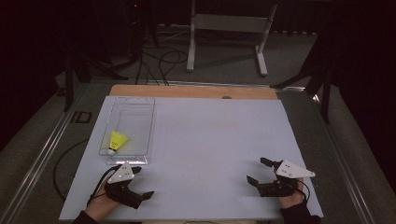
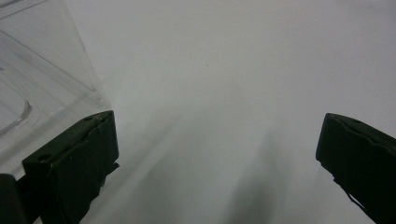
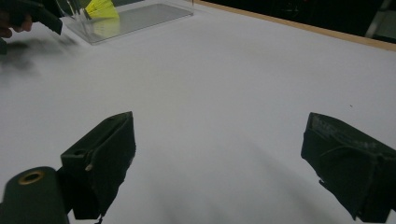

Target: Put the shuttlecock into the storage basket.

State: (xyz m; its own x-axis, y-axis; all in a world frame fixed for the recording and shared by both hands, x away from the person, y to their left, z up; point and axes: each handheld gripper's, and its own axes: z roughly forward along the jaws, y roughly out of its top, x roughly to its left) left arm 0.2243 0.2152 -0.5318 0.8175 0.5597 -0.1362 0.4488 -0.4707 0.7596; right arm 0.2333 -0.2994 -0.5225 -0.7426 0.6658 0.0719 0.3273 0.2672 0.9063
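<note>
A dim room surrounds a white board [image 1: 210, 154] laid over a wooden table [image 1: 196, 91], with cables and a metal stand [image 1: 229, 28] on the floor beyond. Your left gripper [image 1: 139, 184] rests at the board's near edge, just short of the clear tray's [image 1: 152, 126] near end, jaws spread wide with nothing between them; in the left gripper view [image 2: 215, 154] the tray's corner [image 2: 70, 70] sits just past 1 jaw. Your right gripper [image 1: 258, 171] lies well apart from the tray, toward the board's other side, its jaws equally wide and empty, pointing across bare board in the right gripper view [image 3: 219, 158].

The yellow shuttlecock [image 1: 116, 141] lies on its side inside the tray, near the tray's near end, its white cork [image 1: 111, 151] toward you and the skirt fanning away.

The left gripper looks the natural one for the pick. Lift it over the tray's near wall rather than pushing through it, come down from above, and close on the cork or the skirt's narrow base; the flared skirt will likely crush or slip. Keep the jaws clear of the tray's walls so the tray does not slide.

The tray's walls are nearly invisible against the board, so their height is hard to judge. The right gripper view cuts off part of the shuttlecock [image 3: 102, 8] and blurs the left gripper [image 3: 32, 14].
</note>
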